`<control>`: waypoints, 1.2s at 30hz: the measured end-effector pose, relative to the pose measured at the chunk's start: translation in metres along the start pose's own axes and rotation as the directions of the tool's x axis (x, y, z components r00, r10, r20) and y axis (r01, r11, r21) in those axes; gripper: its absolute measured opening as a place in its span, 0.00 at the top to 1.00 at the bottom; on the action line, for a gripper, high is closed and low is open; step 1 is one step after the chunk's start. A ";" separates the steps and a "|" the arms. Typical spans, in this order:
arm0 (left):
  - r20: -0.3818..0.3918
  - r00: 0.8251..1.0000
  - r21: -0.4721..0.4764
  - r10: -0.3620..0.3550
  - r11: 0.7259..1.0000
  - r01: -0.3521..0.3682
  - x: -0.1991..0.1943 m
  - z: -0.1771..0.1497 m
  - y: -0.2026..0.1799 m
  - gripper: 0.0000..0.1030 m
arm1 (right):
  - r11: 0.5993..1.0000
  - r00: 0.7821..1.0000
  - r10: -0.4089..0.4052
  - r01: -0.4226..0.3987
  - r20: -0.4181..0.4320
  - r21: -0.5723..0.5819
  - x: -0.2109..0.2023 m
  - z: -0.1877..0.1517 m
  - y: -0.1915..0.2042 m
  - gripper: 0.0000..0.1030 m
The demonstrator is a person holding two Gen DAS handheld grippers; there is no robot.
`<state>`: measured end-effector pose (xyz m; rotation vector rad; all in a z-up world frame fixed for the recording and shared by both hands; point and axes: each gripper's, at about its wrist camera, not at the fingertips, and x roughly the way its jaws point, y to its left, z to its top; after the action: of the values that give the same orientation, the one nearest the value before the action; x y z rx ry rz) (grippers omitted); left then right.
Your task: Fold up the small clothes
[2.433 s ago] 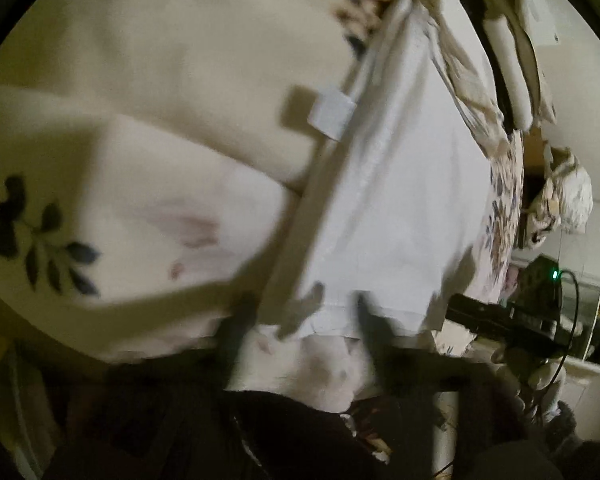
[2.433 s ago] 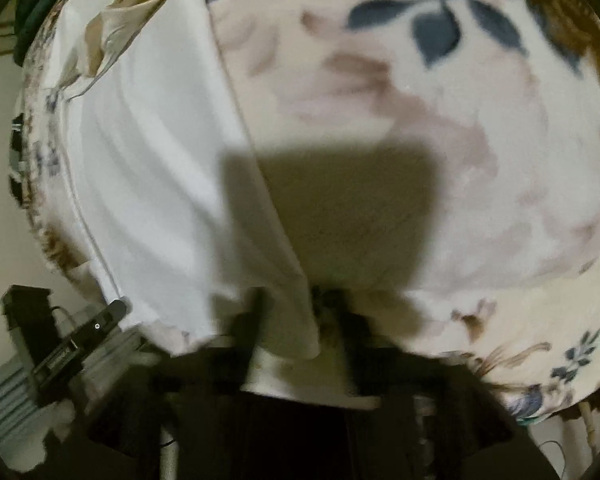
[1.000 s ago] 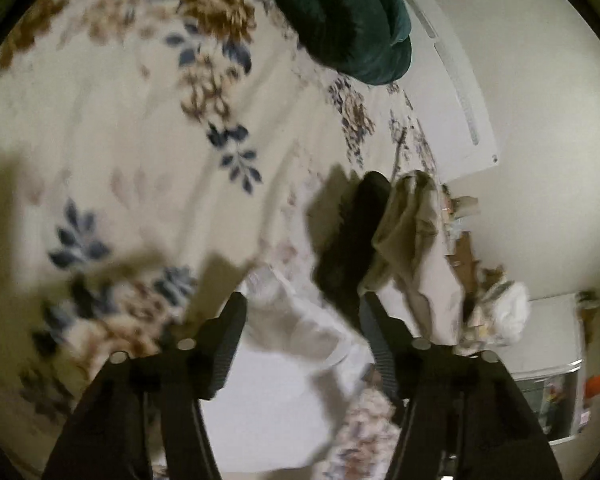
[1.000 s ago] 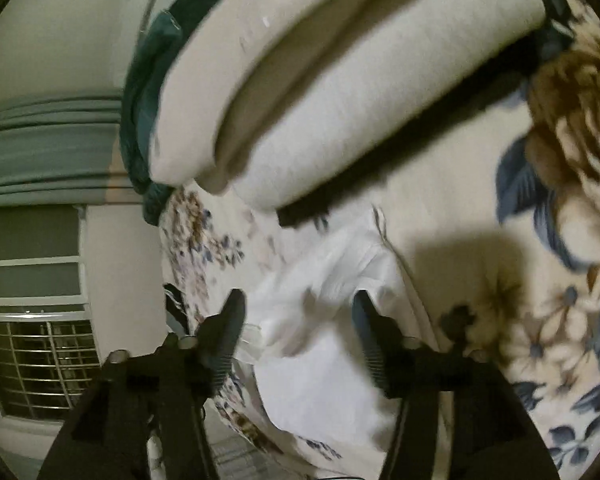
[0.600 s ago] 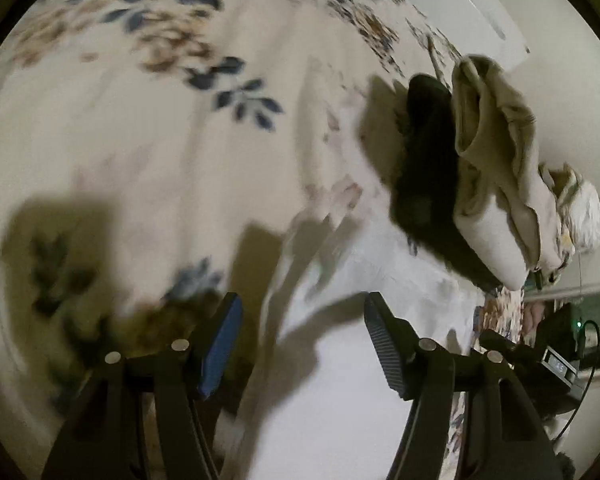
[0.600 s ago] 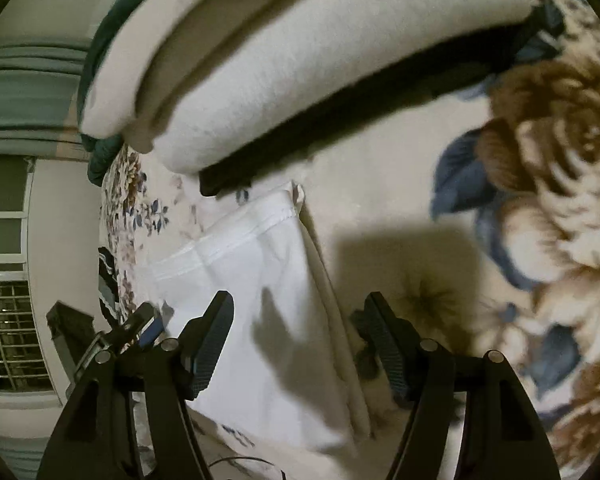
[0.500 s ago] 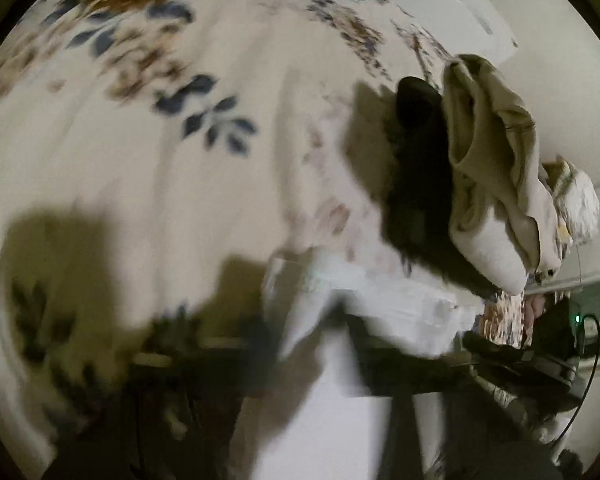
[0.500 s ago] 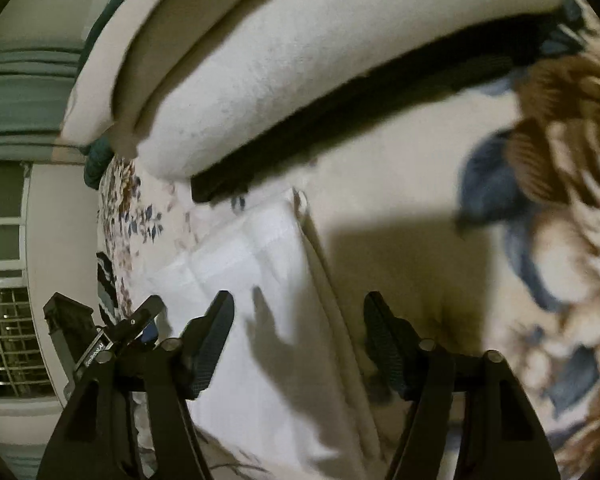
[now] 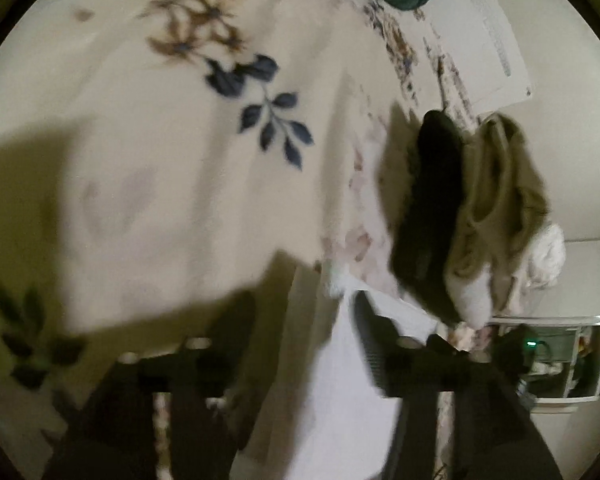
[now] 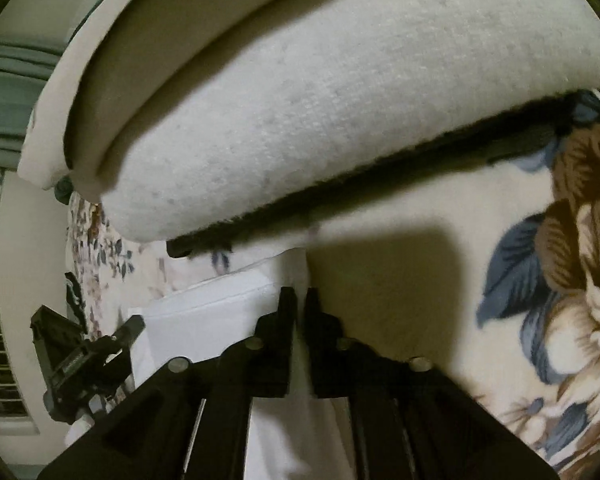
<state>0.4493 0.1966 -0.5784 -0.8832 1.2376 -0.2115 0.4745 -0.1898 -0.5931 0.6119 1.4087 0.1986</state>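
Mid-fold step: right tool [image 10: 299, 300] clenched on corner of thin white cotton garment [image 10: 204, 320] lying on floral fleece bed blanket [image 9: 172, 160], left tool [image 9: 304, 320] released over garment; next, left probably needs matching corner

White garment [image 9: 340, 392] [image 10: 204, 320]: thin plain fabric with a stitched hem, lying flat on the floral blanket [image 9: 172, 184]. Corner nearest the stack is pinched in the right gripper [image 10: 299, 300]. Folded stack just beyond it: black piece [image 9: 428, 216] at the bottom, cream knit [image 10: 320, 92] on top, beige piece [image 9: 496, 184] above.
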 end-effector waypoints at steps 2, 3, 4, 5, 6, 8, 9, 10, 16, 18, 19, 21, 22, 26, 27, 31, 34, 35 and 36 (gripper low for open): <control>-0.008 0.999 -0.012 -0.046 0.999 0.046 -0.010 -0.011 0.008 0.37 | 0.997 0.997 0.065 -0.063 -0.049 0.041 -0.004 -0.001 -0.011 0.55; -0.027 0.997 -0.019 -0.066 0.998 0.066 -0.011 -0.019 0.013 0.37 | 0.992 0.991 0.115 -0.110 -0.072 0.063 -0.005 -0.004 -0.018 0.44; -0.047 0.995 -0.024 -0.088 0.996 0.087 -0.011 -0.025 0.018 0.37 | 0.987 0.985 0.148 -0.142 -0.088 0.076 -0.006 -0.007 -0.023 0.41; -0.071 0.992 -0.030 -0.108 0.994 0.106 -0.007 -0.034 0.021 0.37 | 0.982 0.978 0.179 -0.170 -0.104 0.085 -0.007 -0.010 -0.028 0.38; -0.090 0.989 -0.032 -0.114 0.993 0.111 -0.003 -0.038 0.023 0.37 | 0.976 0.970 0.206 -0.195 -0.126 0.095 -0.006 -0.015 -0.033 0.33; -0.124 0.985 -0.027 -0.123 0.992 0.121 0.007 -0.045 0.022 0.37 | 0.964 0.947 0.257 -0.237 -0.192 0.122 0.005 -0.027 -0.043 0.31; -0.136 0.982 -0.018 -0.132 0.991 0.131 0.013 -0.048 0.019 0.37 | 0.959 0.936 0.275 -0.251 -0.221 0.132 0.011 -0.031 -0.045 0.31; -0.142 0.981 -0.007 -0.132 0.991 0.132 0.017 -0.049 0.016 0.37 | 0.953 0.921 0.295 -0.265 -0.256 0.145 0.021 -0.037 -0.047 0.31; -0.090 0.994 0.121 -0.054 0.990 0.065 0.022 -0.043 -0.016 0.85 | 0.924 0.882 0.378 -0.340 -0.281 0.176 0.053 -0.046 -0.039 0.34; -0.074 0.997 0.155 -0.031 0.987 0.042 0.016 -0.043 -0.026 0.88 | 0.929 0.886 0.370 -0.343 -0.281 0.142 0.055 -0.048 -0.030 0.70; -0.071 0.997 0.166 -0.023 0.986 0.034 0.015 -0.042 -0.031 0.88 | 0.934 0.889 0.357 -0.333 -0.287 0.131 0.058 -0.051 -0.025 0.84; -0.066 0.998 0.180 -0.008 0.983 0.020 0.006 -0.043 -0.042 0.89 | 0.940 0.904 0.340 -0.318 -0.261 0.122 0.055 -0.055 -0.018 0.87; -0.066 0.998 0.186 -0.004 0.982 0.017 0.004 -0.044 -0.044 0.89 | 0.941 0.908 0.336 -0.316 -0.252 0.117 0.052 -0.056 -0.015 0.88; -0.052 0.999 0.229 0.016 0.973 -0.003 -0.026 -0.043 -0.078 0.89 | 0.945 0.923 0.326 -0.309 -0.205 0.108 0.011 -0.060 -0.001 0.89; -0.042 0.999 0.243 0.021 0.970 -0.010 -0.035 -0.043 -0.092 0.89 | 0.947 0.927 0.320 -0.305 -0.196 0.104 -0.003 -0.058 0.001 0.89; -0.008 1.000 0.300 0.004 0.954 -0.001 -0.063 -0.037 -0.157 0.90 | 0.949 0.937 0.316 -0.309 -0.149 0.070 -0.079 -0.048 0.015 0.89; 0.020 1.000 0.328 -0.025 0.944 0.017 -0.074 -0.023 -0.202 0.90 | 0.948 0.942 0.319 -0.315 -0.106 0.048 -0.135 -0.030 0.021 0.89; 0.027 0.999 0.337 -0.034 0.941 0.023 -0.074 -0.016 -0.215 0.90 | 0.948 0.943 0.319 -0.316 -0.091 0.041 -0.149 -0.023 0.023 0.89; 0.034 0.999 0.345 -0.042 0.938 0.027 -0.073 -0.008 -0.230 0.90 | 0.948 0.946 0.317 -0.315 -0.073 0.033 -0.164 -0.011 0.024 0.89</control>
<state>0.4881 0.0830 -0.3689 -0.6010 1.1043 -0.4235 0.4401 -0.2456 -0.4400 0.8555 1.3821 0.4677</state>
